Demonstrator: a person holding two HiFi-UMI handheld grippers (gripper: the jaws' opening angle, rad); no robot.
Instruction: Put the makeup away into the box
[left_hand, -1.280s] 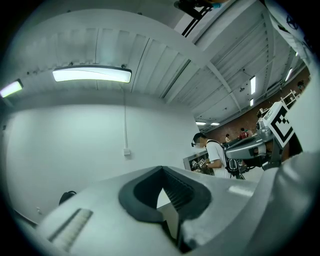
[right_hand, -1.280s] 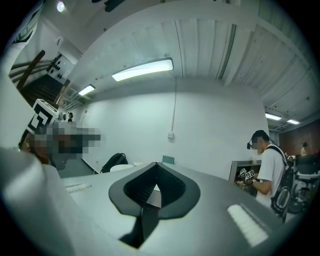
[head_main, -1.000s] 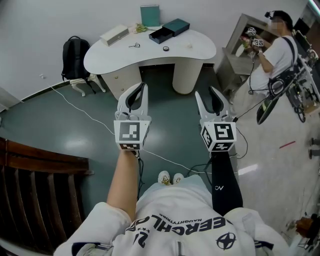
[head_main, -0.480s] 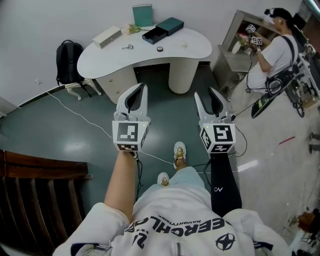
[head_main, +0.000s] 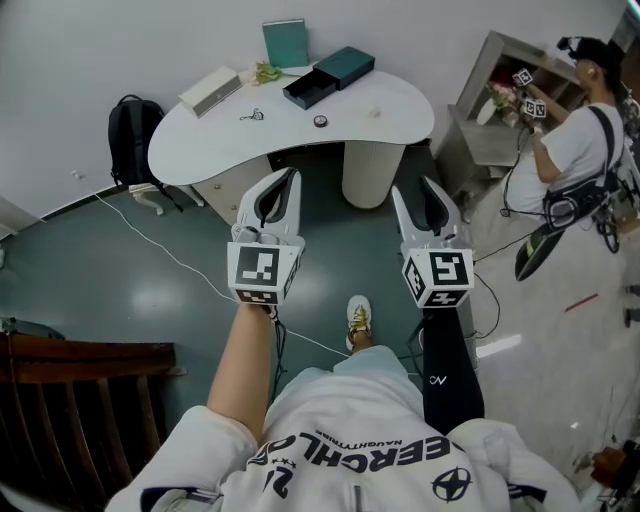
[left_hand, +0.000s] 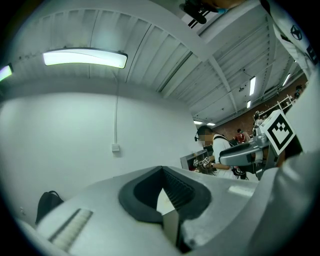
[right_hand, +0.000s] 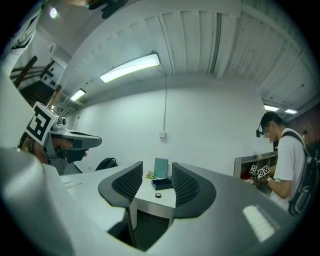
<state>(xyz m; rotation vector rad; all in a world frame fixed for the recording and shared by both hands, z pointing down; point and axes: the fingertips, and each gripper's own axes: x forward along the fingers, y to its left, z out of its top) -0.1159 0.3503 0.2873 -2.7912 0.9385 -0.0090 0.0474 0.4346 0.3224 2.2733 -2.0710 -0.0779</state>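
We're standing well back from the desk (head_main: 390, 100), so we're judging this as the approach: nothing is being handled yet. The left gripper (head_main: 285, 176) is showing its jaws pressed together at the tips, with nothing between them. The right gripper (head_main: 412, 190) is holding its jaws spread, and they're empty too.

The dark box (head_main: 345, 62) is sitting at the far side of the desk, its drawer (head_main: 303, 92) pulled out toward us. A small round piece (head_main: 320, 121), which we're taking for makeup, is lying on the desktop just in front of the drawer. A clip-like thing (head_main: 252, 116) is lying further left; it's too small to name.

In the right gripper view the box and the round piece are lining up in the gap between the jaws, but far off, with open floor (head_main: 330, 210) between. The left gripper is pointing off at the wall, with no makeup ahead of it.

Next we're needing to close in on the desk, part the left jaws and drop the right gripper over the round piece.
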